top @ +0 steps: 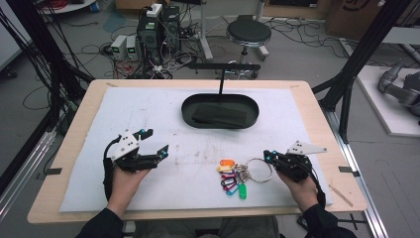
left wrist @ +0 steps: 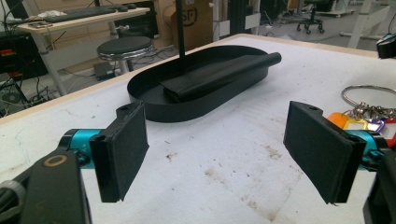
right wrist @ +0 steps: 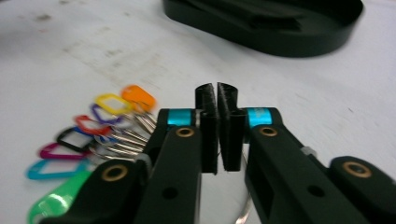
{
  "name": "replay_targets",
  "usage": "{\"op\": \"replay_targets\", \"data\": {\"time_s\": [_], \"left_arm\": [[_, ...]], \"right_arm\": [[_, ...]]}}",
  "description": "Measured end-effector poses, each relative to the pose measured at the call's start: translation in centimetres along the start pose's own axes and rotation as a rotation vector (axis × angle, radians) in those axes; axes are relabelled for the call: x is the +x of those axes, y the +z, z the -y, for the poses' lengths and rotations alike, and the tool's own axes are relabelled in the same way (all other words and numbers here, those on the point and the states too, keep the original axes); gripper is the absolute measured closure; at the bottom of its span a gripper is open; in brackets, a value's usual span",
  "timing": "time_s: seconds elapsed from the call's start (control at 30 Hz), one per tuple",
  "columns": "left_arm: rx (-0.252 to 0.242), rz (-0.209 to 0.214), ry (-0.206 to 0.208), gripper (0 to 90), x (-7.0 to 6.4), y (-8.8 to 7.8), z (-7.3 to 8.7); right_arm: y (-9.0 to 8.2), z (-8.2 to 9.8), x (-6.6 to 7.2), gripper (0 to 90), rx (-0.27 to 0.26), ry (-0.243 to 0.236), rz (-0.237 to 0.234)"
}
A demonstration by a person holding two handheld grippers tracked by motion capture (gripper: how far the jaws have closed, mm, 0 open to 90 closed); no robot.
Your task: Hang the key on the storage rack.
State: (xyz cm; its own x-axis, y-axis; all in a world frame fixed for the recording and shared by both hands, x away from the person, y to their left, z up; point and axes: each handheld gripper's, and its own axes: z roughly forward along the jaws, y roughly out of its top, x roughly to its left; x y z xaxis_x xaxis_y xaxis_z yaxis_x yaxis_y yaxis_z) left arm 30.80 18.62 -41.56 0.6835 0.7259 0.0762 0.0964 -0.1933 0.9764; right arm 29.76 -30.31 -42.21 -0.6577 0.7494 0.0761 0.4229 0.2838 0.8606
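While fanned, glossy plastic tags (top: 232, 179), thin wire ring (top: 259, 170)

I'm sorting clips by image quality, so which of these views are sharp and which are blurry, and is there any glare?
High view: evenly lit, soft, no strong glare on the white mat. Left gripper view: sharp on the black tray, with mat stains crisp. Right gripper view: blurred key tags and a soft tray; the right tool is clearer.
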Motion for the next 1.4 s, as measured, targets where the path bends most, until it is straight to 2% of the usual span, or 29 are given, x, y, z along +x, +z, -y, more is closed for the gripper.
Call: {"op": "replay_targets", "data": {"time_s": [0.13, 0.2, 0.4, 0.47, 0.6, 0.73, 0.83, 0.97, 1.17, 1.27, 1.4], "left_arm": [[0.000, 0.001, -0.001, 21.7, 0.0, 0.0, 0.0], [0.001, 0.004, 0.001, 21.7, 0.0, 0.1, 0.0], [0.003, 0.004, 0.001, 21.7, -0.1, 0.0, 0.1], [0.004, 0.003, 0.001, 21.7, 0.0, -0.2, 0.1], [0.003, -0.005, -0.006, 21.8, 0.0, -0.5, 0.2], [0.002, -0.011, -0.002, 21.9, 0.0, -0.7, 0.2], [0.002, -0.014, 0.000, 21.9, 0.1, -0.8, 0.2], [0.002, -0.016, -0.005, 21.9, 0.2, -0.9, 0.3], [-0.002, -0.018, -0.003, 21.9, 0.1, -0.9, 0.2], [-0.002, -0.016, -0.002, 21.9, 0.1, -0.8, 0.2], [-0.003, -0.013, -0.001, 21.9, 0.0, -0.7, 0.2]], "right_arm": [[0.5, 0.6, -1.1, 80.1, 0.060, 0.016, 0.029], [1.1, 0.8, -1.5, 78.4, 0.098, 0.009, 0.022], [3.3, 1.3, -1.9, 74.5, 0.237, -0.049, 0.016], [3.4, 1.3, -1.8, 75.7, 0.242, -0.066, 0.020], [3.5, 1.3, -1.6, 86.3, 0.247, -0.087, 0.034], [3.5, 1.1, -1.8, 87.0, 0.251, -0.063, 0.027], [3.3, 0.9, -2.0, 87.1, 0.215, -0.028, 0.023], [2.5, 0.4, -2.3, 87.3, 0.138, 0.029, -0.004], [1.7, 0.0, -1.8, 87.4, 0.060, 0.084, -0.049], [1.4, -0.3, -1.4, 87.4, 0.021, 0.097, -0.074], [1.2, -0.4, -0.8, 87.3, -0.003, 0.107, -0.103]]}}
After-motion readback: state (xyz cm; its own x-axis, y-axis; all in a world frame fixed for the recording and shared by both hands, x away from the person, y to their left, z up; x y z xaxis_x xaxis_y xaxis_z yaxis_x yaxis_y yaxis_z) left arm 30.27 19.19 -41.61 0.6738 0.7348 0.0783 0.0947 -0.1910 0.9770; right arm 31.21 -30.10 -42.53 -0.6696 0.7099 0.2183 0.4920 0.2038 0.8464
